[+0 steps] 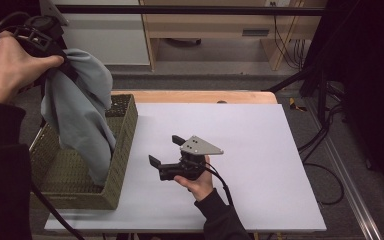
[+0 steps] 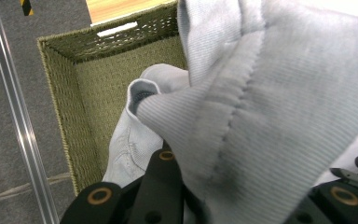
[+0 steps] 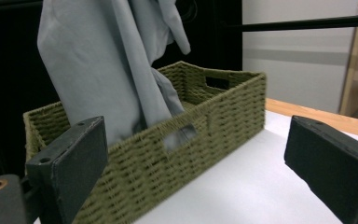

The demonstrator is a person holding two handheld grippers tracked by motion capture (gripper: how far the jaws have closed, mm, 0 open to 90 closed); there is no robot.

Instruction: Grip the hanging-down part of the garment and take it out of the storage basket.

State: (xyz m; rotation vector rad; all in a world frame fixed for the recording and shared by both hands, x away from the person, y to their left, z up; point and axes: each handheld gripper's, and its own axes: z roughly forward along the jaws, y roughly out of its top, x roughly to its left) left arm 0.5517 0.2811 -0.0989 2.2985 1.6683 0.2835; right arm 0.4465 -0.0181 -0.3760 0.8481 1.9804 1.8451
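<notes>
Basket: my left gripper [image 1: 55,47] hangs the grey cloth [image 1: 80,115] over the green woven basket [image 1: 122,145]; the cloth's lower end lies inside it.
Left jaws: pinched shut on the cloth's top fold.
Edges: the basket sits at the white board's [image 1: 260,150] left edge.
Room: bare board lies around my right gripper [image 1: 167,150].
Right jaws: spread wide, nothing between them, facing the basket.
Cloth: ribbed knit, seamed, draped in long folds.
</notes>
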